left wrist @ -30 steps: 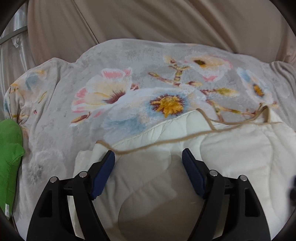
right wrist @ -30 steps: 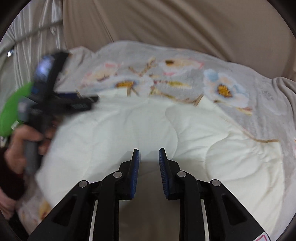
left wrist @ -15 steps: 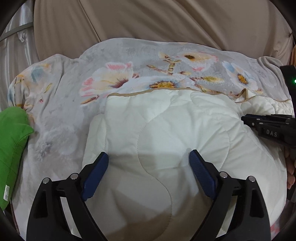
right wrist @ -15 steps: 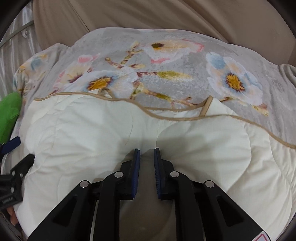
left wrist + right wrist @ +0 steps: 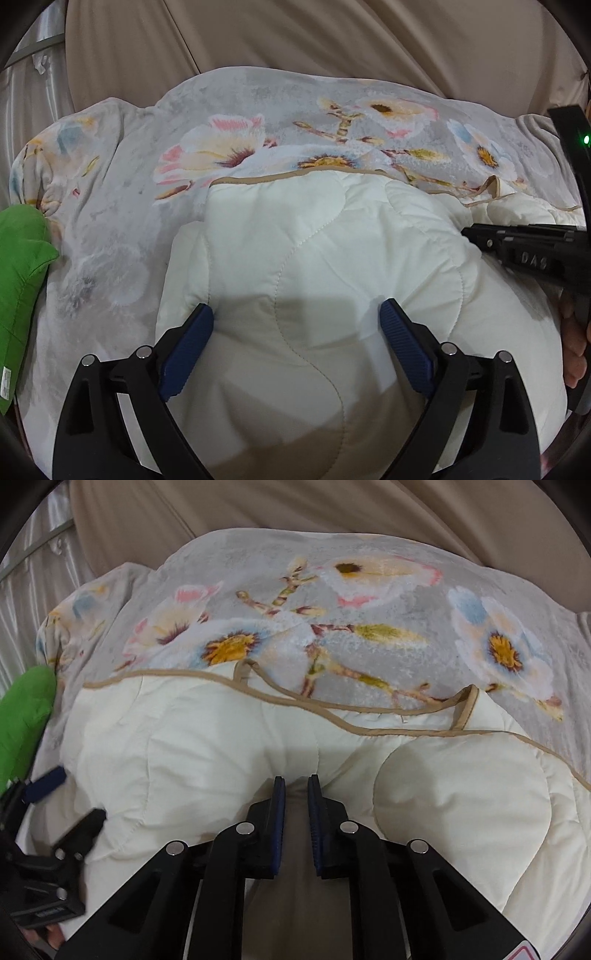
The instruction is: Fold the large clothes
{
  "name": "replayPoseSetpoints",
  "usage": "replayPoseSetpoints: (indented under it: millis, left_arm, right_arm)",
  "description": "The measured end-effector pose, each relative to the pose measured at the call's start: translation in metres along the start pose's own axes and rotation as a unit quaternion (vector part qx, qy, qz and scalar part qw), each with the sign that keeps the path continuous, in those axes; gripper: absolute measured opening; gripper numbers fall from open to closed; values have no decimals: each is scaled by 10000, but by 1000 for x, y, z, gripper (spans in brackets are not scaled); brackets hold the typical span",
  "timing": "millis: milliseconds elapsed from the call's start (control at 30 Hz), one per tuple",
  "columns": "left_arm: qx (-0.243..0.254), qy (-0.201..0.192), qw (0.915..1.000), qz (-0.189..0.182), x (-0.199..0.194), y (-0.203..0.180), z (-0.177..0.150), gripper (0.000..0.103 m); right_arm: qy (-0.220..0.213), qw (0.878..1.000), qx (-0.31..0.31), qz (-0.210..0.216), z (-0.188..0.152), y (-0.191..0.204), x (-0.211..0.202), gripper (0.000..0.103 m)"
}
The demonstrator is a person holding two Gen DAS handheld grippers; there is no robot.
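A large quilt lies spread out, its grey floral side (image 5: pixel 258 122) up and its cream quilted side (image 5: pixel 314 240) folded over toward me along tan piping (image 5: pixel 332 705). My left gripper (image 5: pixel 295 308) is open wide, its blue pads (image 5: pixel 188 343) set down on the cream layer with no fabric pinched. My right gripper (image 5: pixel 295 779) is nearly shut, and creases in the cream quilt (image 5: pixel 184 746) run into its tips, where a fold is pinched. The right gripper (image 5: pixel 517 247) shows at the right edge of the left wrist view. The left gripper (image 5: pixel 62 805) shows at the lower left of the right wrist view.
A green padded item (image 5: pixel 22 266) lies at the quilt's left edge. Beige draped fabric (image 5: pixel 295 44) rises behind the quilt. Pale pleated cloth and a rail (image 5: pixel 44 554) stand at the far left. A hand (image 5: pixel 572 350) grips the right tool's handle.
The left gripper's jaws widened and drew back, leaving the cream fold laid flat over the floral side. The right gripper swung rightward along the fold, its jaws narrowing onto the cream fabric.
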State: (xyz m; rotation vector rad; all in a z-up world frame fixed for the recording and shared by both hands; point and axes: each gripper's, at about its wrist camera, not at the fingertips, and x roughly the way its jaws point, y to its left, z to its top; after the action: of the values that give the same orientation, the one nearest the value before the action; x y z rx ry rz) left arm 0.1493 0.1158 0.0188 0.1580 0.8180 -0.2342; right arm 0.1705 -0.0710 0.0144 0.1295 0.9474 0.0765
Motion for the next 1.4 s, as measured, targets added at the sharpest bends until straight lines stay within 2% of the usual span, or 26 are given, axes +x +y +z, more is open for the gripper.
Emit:
replayPoseSetpoints:
  millis: [100,167,267,367,533,567,700,867,1000,1100,1133,1200,1267,1300,1367,1400]
  left_arm:
    - [5,3,10000,-6,0,0,-1,90]
    - [0,1,10000,-7,0,0,-1,90]
    - [2,-6,10000,-11,0,0,-1,90]
    - [-57,-2,10000,-70,-2,3,-1,90]
    - [-593,-30,9964,-605,-33,30,-8,90]
    - [-750,-56,9950,-661,-42,41,-13,90]
    - [-1214,-3,9904,-668,-61,79,-35,92]
    - [-1581,395,9836,-775,-46,97,-62,96]
    - [-2043,732,9664,-1381,-18,91,-69,98]
    - [-2058,675,9661,-1408,-17,78,-61,98]
    - [-2022,637,9670,-1417,-19,73,-58,94]
    - [-1845,499,9724,-1341,-30,60,-48,78]
    - [-1657,306,9782,-1217,-47,48,-36,54]
    - [-1563,172,9807,-1159,-56,43,-30,49]
    - [-1379,-140,9842,-1100,-80,30,-17,27]
    - [-1296,-287,9844,-1155,-92,22,-11,27]
  right_arm:
    - [-194,9991,179,331,-6,-3,-26,16]
    - [-406,9975,23,576,-18,2,-52,16]
    - [-541,9961,-170,681,-48,11,-88,16]
    - [-511,9950,-292,808,-76,15,-105,16]
    - [-238,9977,-249,583,-99,8,-85,13]
    - [-174,9978,-186,617,-101,4,-77,10]
    - [-194,9969,-50,759,-105,-1,-62,8]
    - [-246,9964,-17,808,-101,0,-58,8]
    - [-249,9959,28,866,-100,-2,-57,8]
    - [-266,9953,48,928,-100,-4,-56,8]
    - [-280,9951,61,950,-101,-5,-56,8]
    - [-313,9945,92,994,-102,-6,-56,8]
    - [-340,9939,138,1042,-103,-7,-56,8]
    - [-359,9938,150,1044,-103,-7,-56,8]
    - [-398,9937,182,1031,-105,-7,-58,9]
    - [-419,9935,221,1037,-107,-8,-59,9]
